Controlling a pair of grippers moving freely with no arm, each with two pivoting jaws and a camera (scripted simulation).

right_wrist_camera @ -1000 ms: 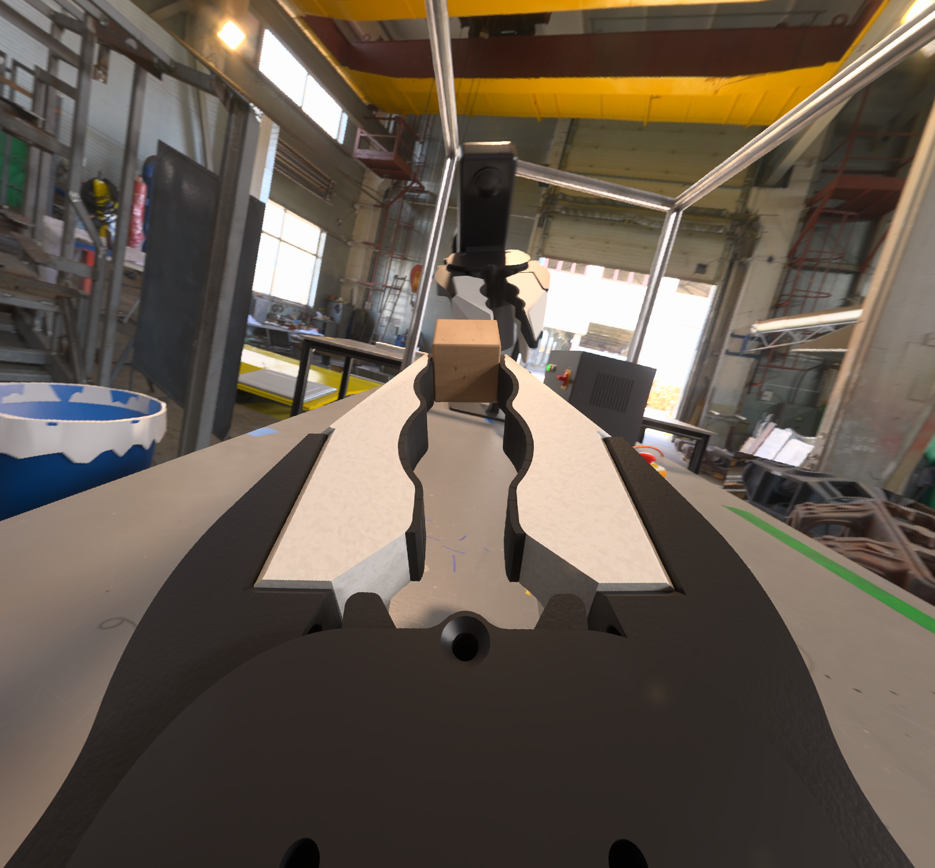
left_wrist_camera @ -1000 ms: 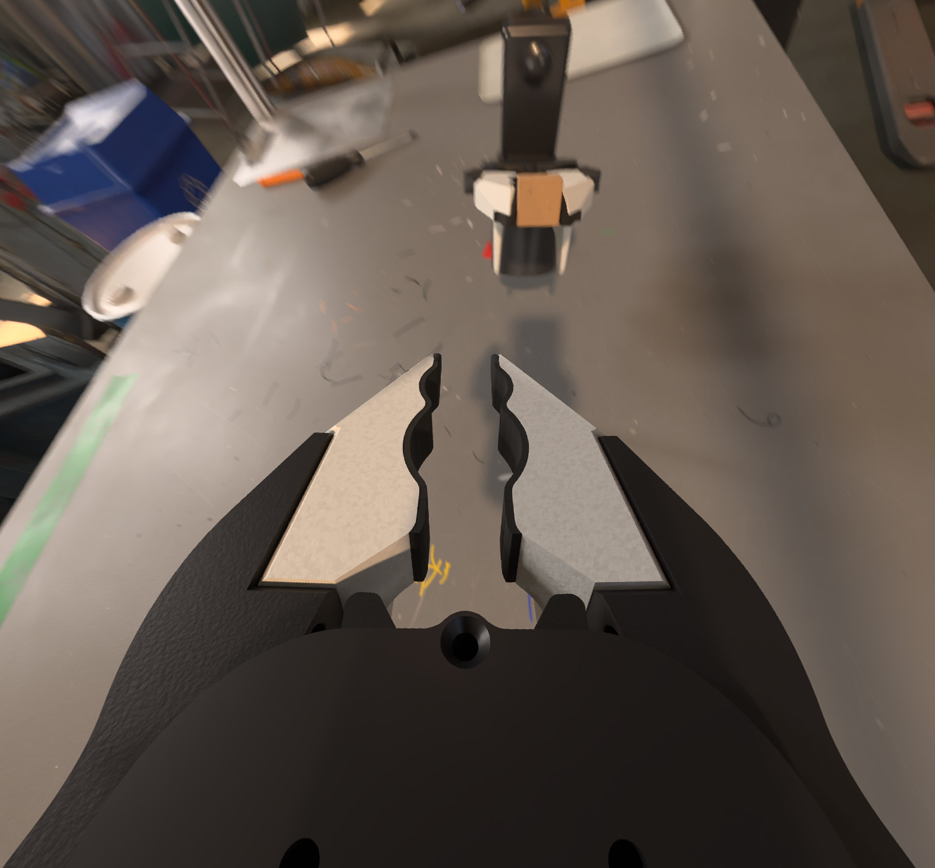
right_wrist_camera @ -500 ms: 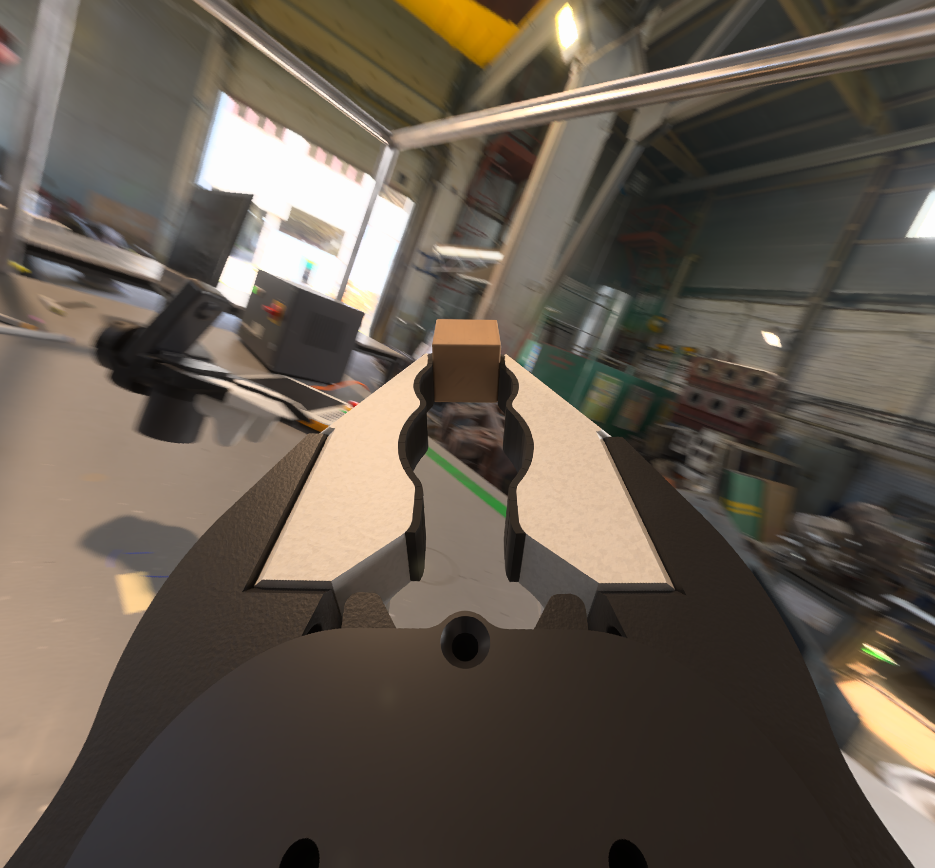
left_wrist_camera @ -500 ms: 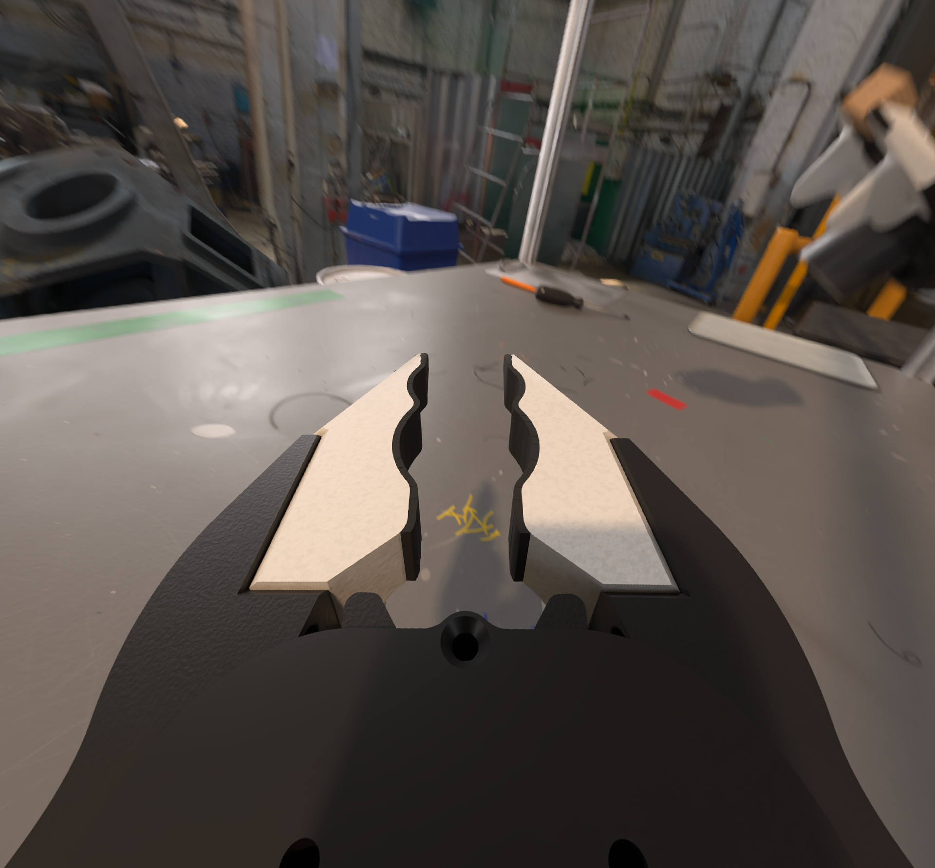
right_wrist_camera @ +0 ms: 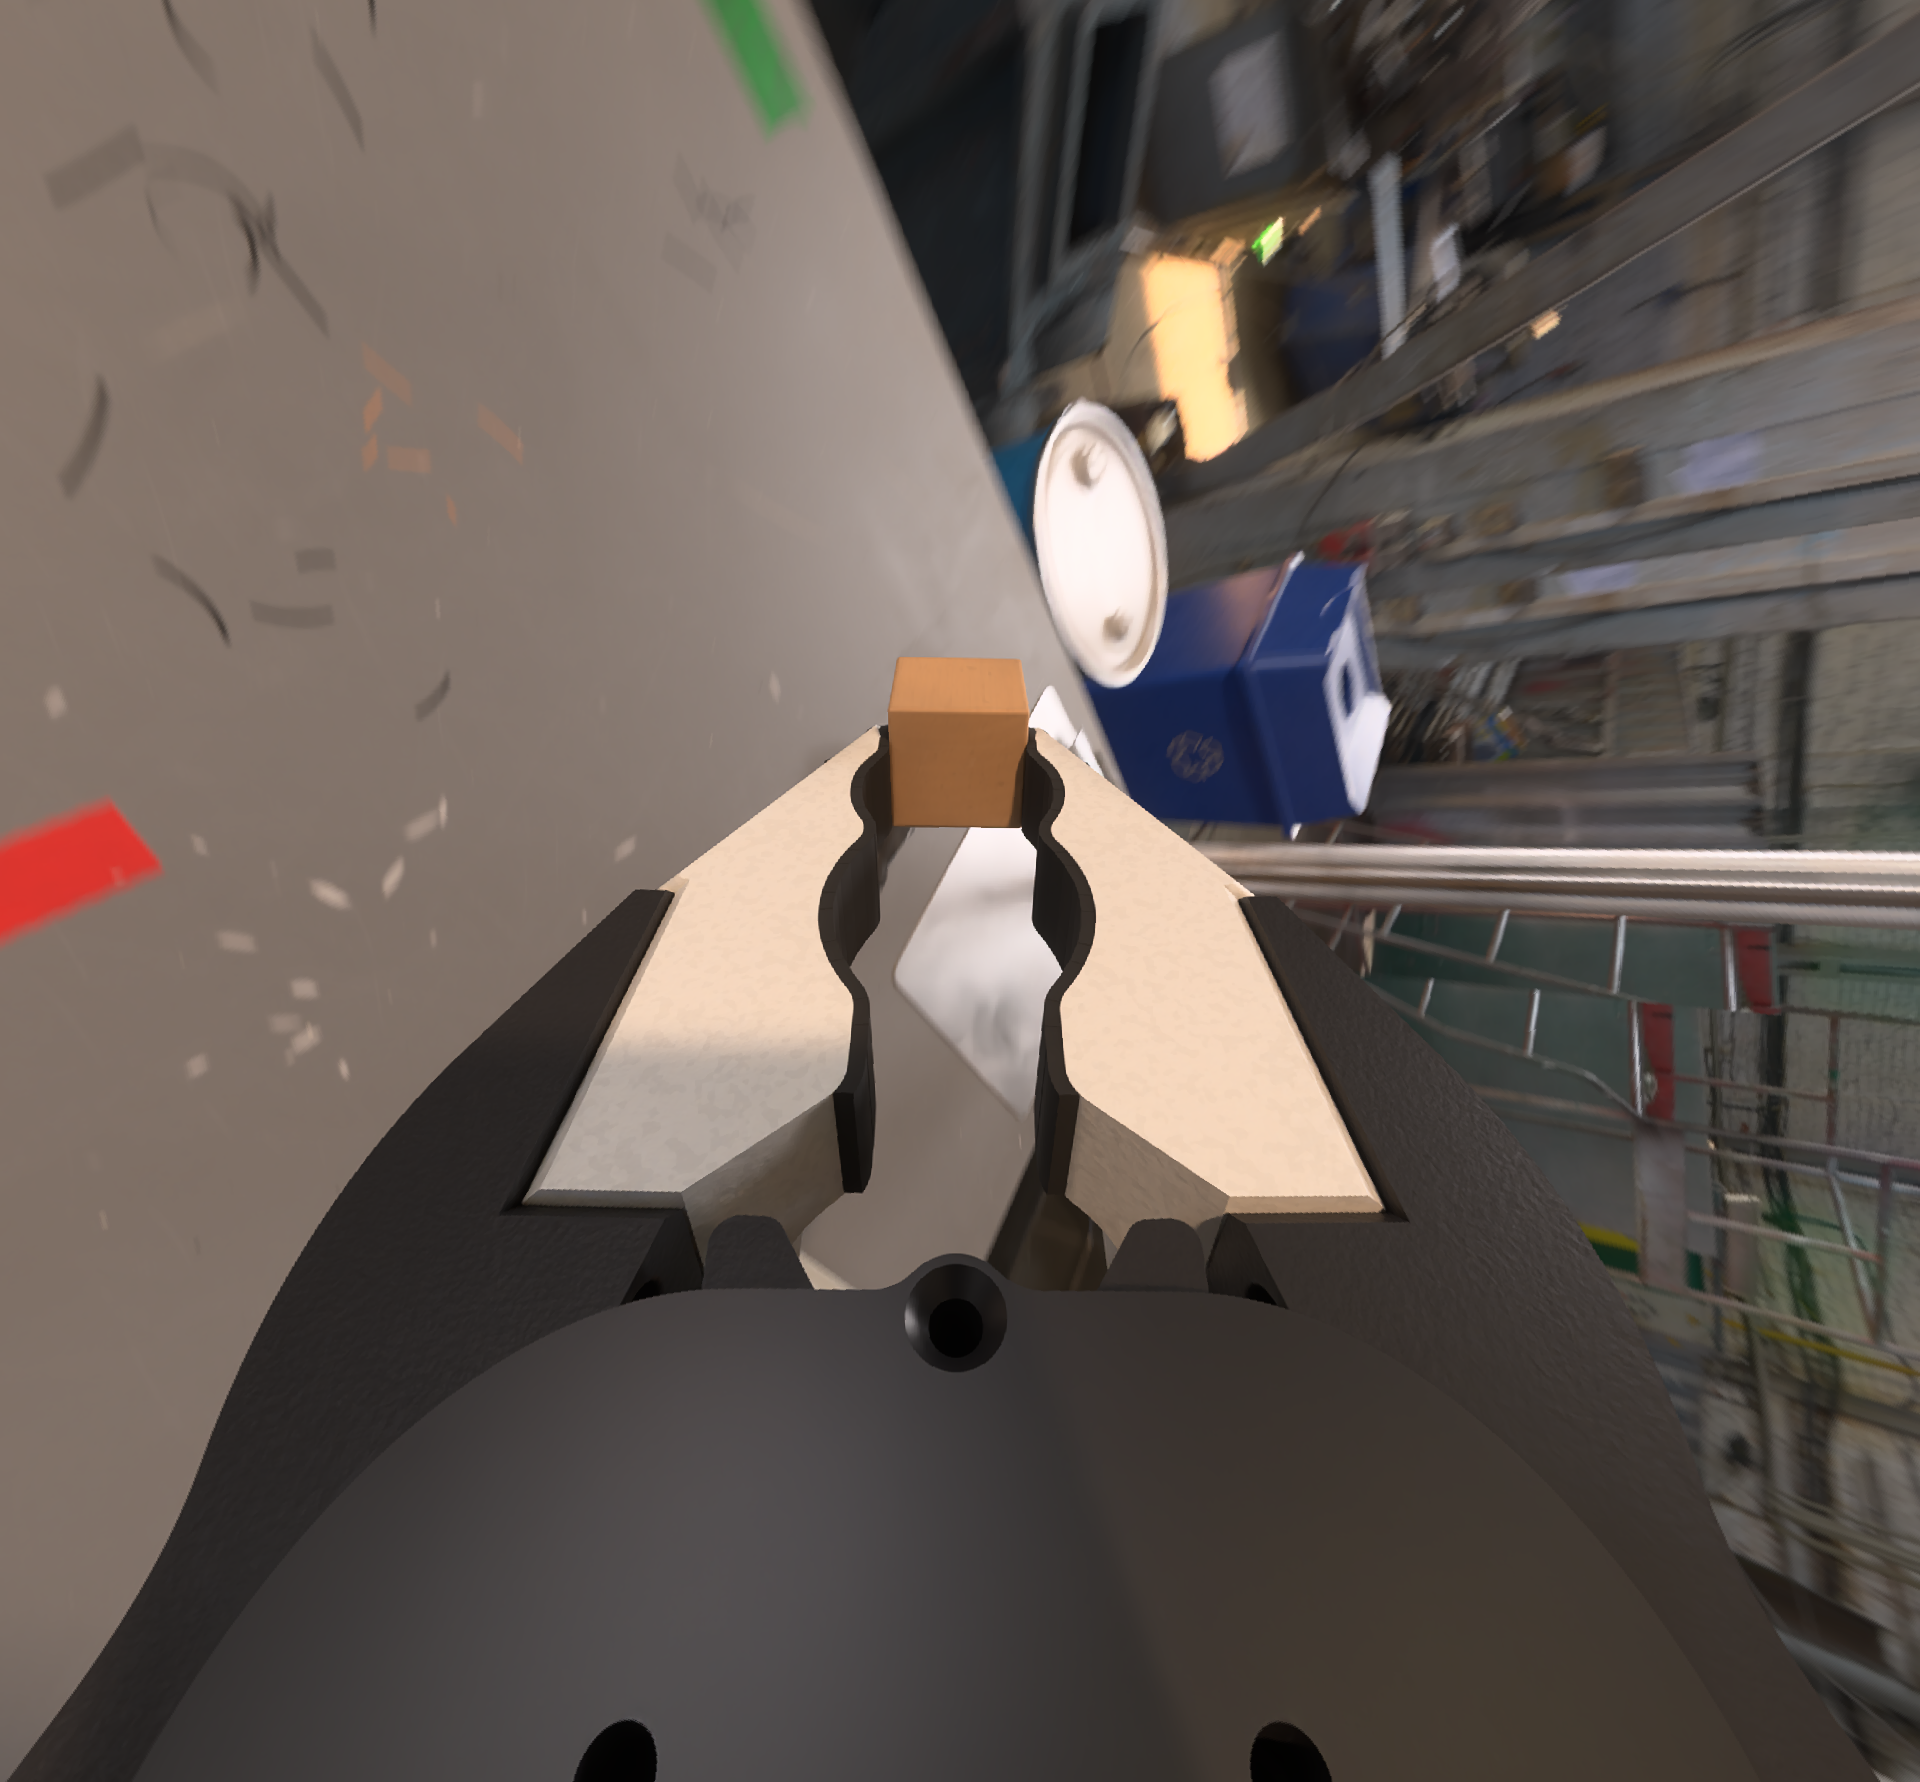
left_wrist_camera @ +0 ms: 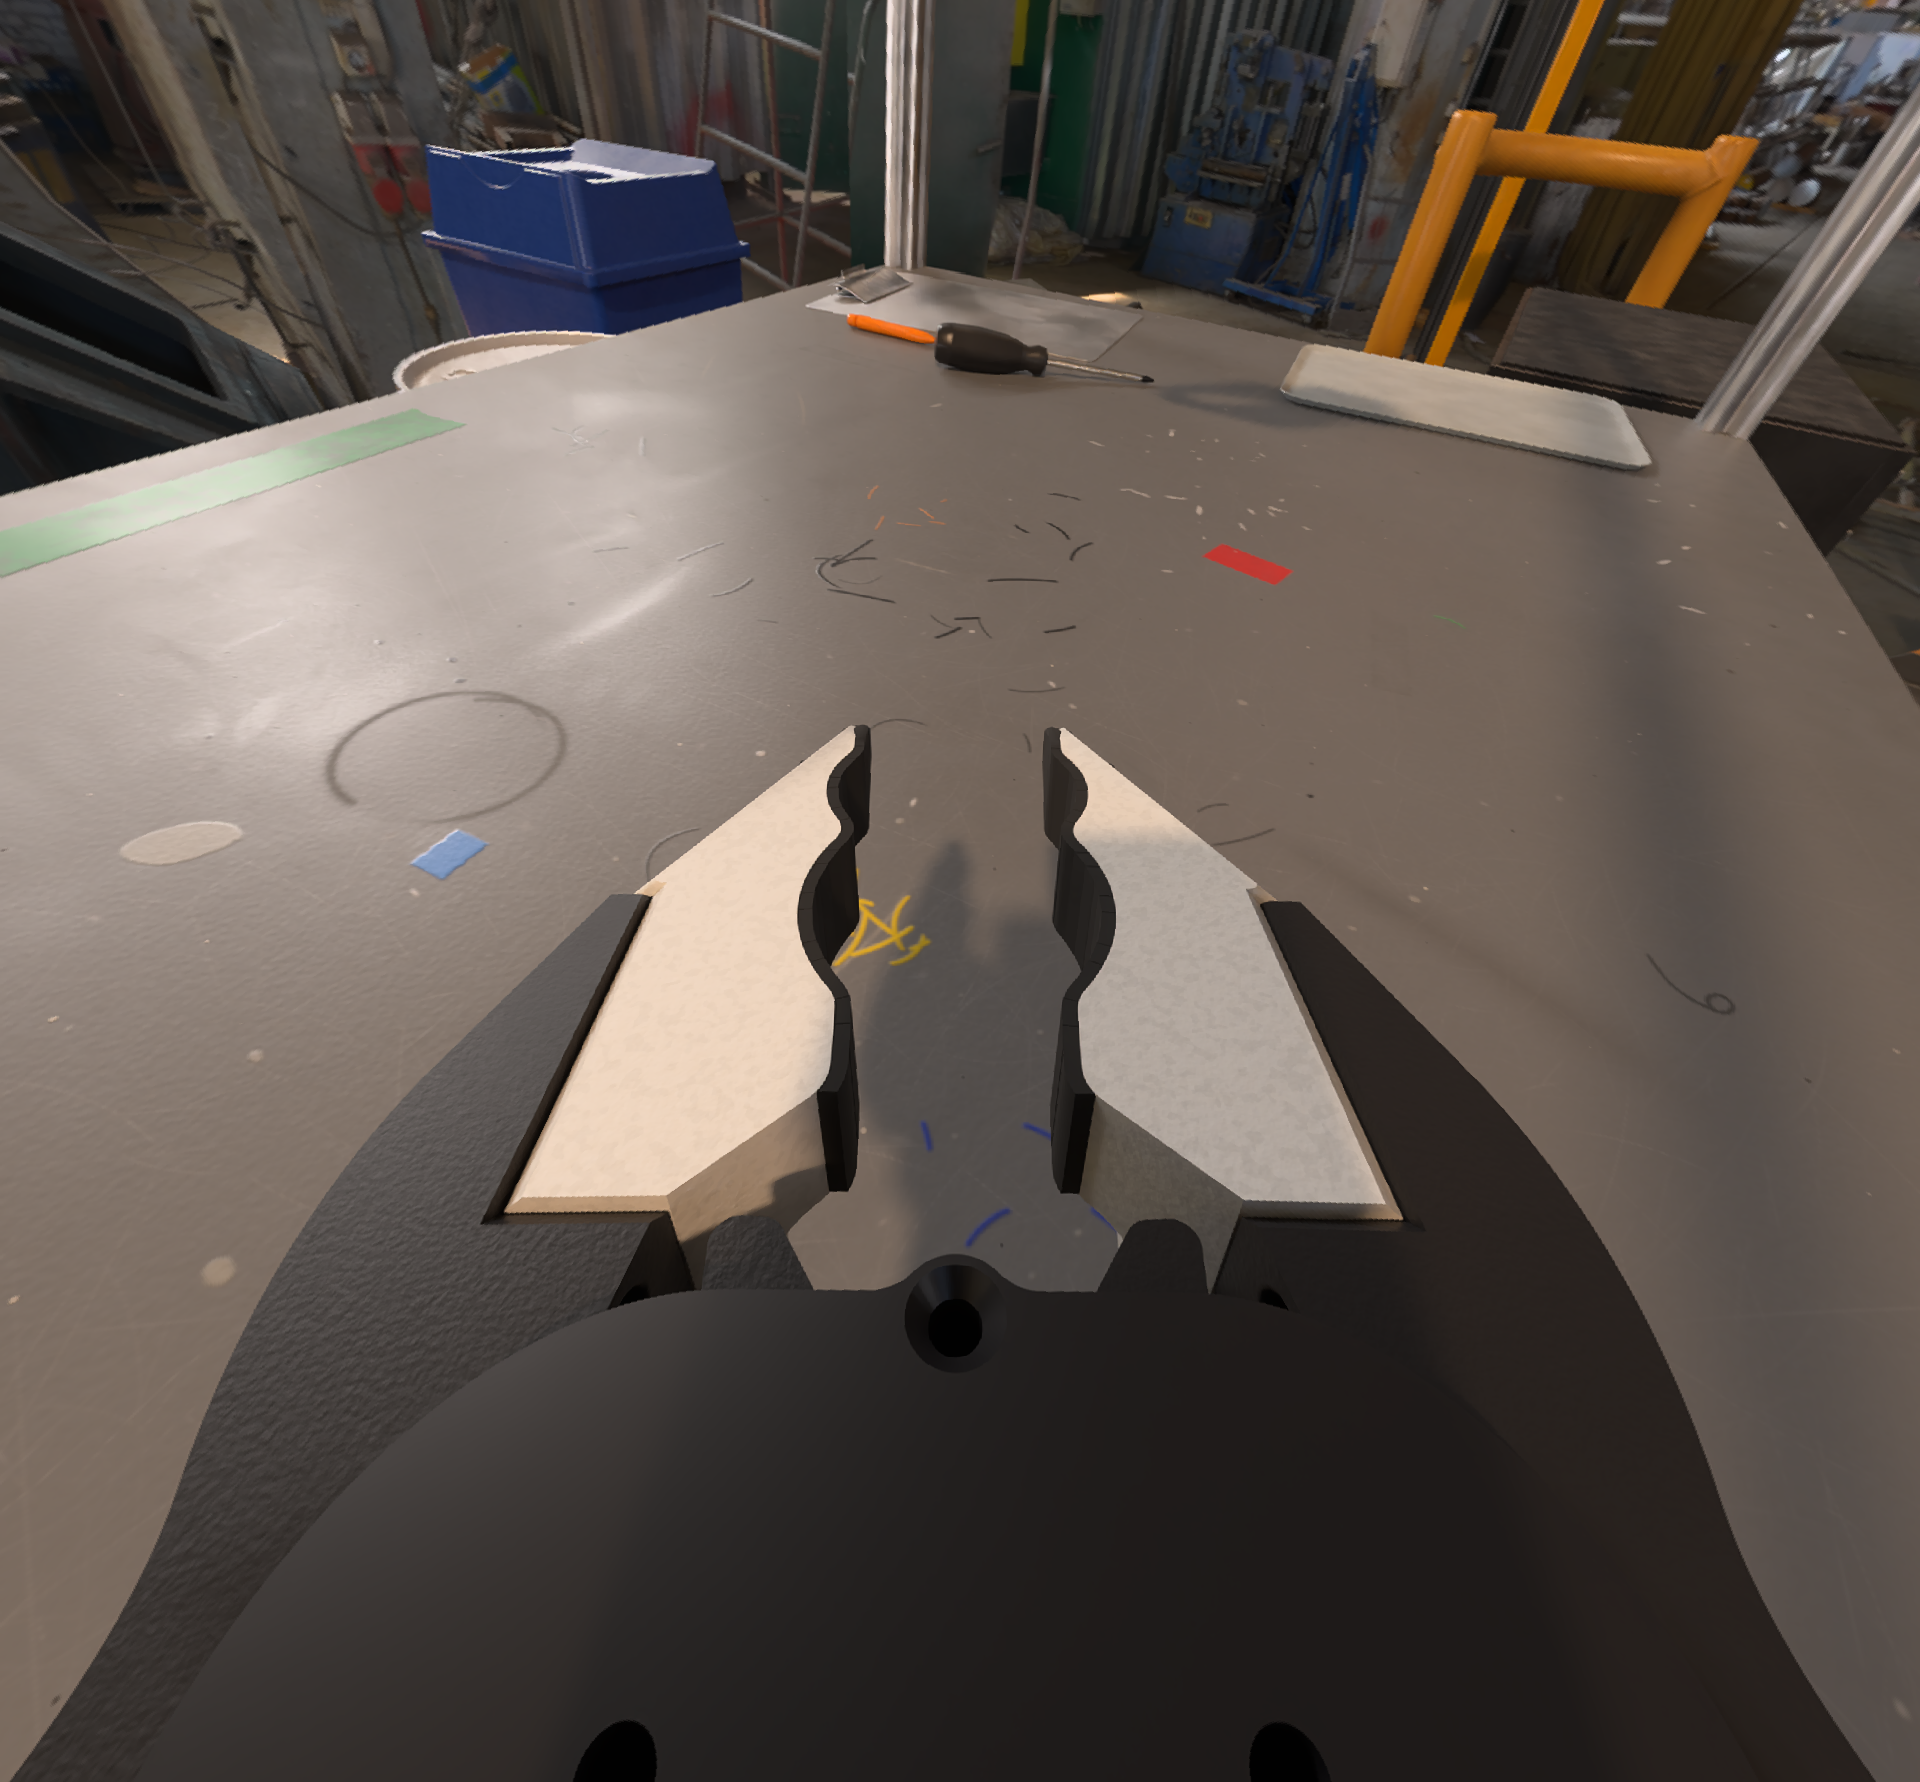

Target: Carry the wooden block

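A small wooden block (right_wrist_camera: 958, 756) sits clamped between the tips of my right gripper (right_wrist_camera: 958, 745), which is shut on it and holds it in the air, rolled on its side beside the grey table (right_wrist_camera: 468, 485). My left gripper (left_wrist_camera: 954, 743) is open and empty, low over the grey table (left_wrist_camera: 312, 953), above a yellow scribble (left_wrist_camera: 883, 932). The block and the right gripper do not show in the left wrist view.
At the table's far end lie a black-handled screwdriver (left_wrist_camera: 1003, 350), an orange pen (left_wrist_camera: 888, 330), a grey sheet (left_wrist_camera: 1039, 314) and a white tray (left_wrist_camera: 1465, 402). A red mark (left_wrist_camera: 1247, 563) and green tape (left_wrist_camera: 208, 491) are on the top. A blue bin (left_wrist_camera: 582, 236), white lid (right_wrist_camera: 1101, 553) and yellow barrier (left_wrist_camera: 1558, 205) stand beyond.
My right gripper has swung and rolled hard with the block still in it; its view now shows the table on edge. My left gripper has tilted up, opened wider, and lost sight of the right gripper.
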